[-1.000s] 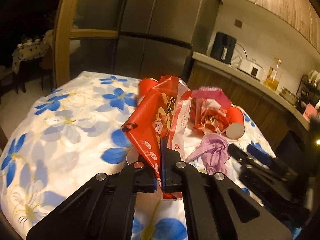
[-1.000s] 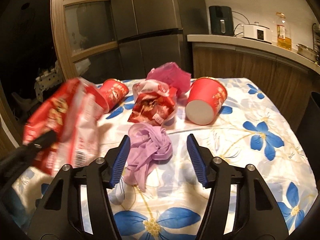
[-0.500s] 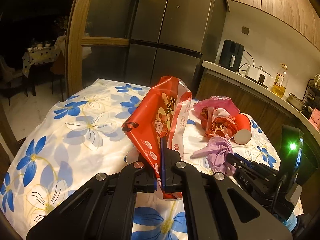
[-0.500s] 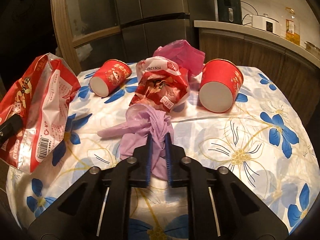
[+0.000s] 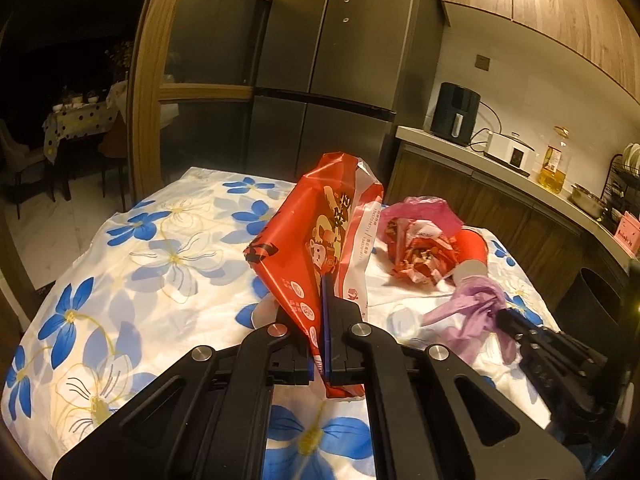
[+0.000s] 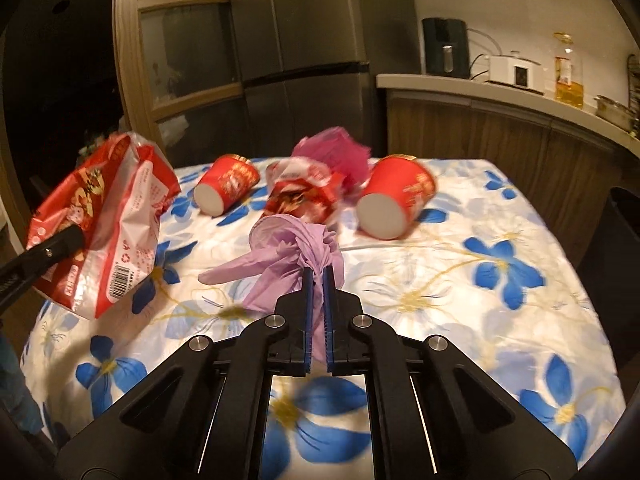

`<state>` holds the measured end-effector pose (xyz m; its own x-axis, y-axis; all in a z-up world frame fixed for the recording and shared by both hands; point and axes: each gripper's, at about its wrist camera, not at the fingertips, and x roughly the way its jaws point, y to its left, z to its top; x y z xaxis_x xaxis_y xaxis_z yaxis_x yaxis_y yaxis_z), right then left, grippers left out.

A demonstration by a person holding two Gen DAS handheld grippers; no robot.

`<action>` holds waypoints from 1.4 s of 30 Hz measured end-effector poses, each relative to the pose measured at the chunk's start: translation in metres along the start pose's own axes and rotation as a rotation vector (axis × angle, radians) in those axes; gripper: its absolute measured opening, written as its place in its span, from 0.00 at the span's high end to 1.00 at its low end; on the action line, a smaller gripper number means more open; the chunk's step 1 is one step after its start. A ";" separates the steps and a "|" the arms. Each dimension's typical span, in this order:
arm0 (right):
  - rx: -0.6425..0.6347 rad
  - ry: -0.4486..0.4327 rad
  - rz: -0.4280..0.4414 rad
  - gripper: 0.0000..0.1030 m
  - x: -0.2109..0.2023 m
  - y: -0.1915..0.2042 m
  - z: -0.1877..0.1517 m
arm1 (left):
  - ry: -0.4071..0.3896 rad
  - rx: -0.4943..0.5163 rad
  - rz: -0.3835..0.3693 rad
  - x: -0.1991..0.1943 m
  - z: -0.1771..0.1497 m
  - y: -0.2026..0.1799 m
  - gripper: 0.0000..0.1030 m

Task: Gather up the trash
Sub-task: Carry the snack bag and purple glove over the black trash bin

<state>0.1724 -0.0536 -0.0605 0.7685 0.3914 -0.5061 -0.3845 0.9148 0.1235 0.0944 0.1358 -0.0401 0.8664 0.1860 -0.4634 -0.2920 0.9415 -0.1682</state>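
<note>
- The left gripper [image 5: 319,304] is squeezing a big red snack bag [image 5: 316,236] tight and holding it up in the air over the table [image 5: 120,280].
- The right gripper [image 6: 318,276] is pinching a bunched-up purple bag [image 6: 288,252] between its blue pads. Its jaws have just been closing on it, and now they are nearly together with the purple bag stuck between them.
- The purple bag is hanging just above the flowery tablecloth [image 6: 480,320], near the middle of the table.
- Just behind the purple bag, a crumpled red wrapper [image 6: 300,200] is lying on the cloth.
- A red cup [image 6: 226,188] is lying on its side to the left of the wrapper, and a bigger red cup [image 6: 396,204] is lying on its side to the right.
- A pink bag [image 6: 336,152] is sitting behind the wrapper.
- Far back, a grey fridge [image 6: 304,40] is standing by a counter [image 6: 500,92] with a bottle of oil [image 6: 566,72] on it.
</note>
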 end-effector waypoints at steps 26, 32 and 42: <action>0.146 -0.215 -0.248 0.96 -0.115 -0.144 0.004 | -0.029 0.217 -0.273 -0.012 -0.005 -0.181 0.97; 0.195 -0.268 -0.331 0.96 -0.138 -0.185 0.008 | -0.044 0.270 -0.362 -0.013 -0.006 -0.242 0.98; 0.278 -0.341 -0.444 0.96 -0.172 -0.243 0.013 | -0.079 0.333 -0.489 -0.019 -0.005 -0.326 0.98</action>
<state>0.1405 -0.3424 0.0081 0.9620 -0.0646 -0.2653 0.1217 0.9712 0.2048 0.1712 -0.1764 0.0190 0.8994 -0.2831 -0.3330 0.2802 0.9582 -0.0579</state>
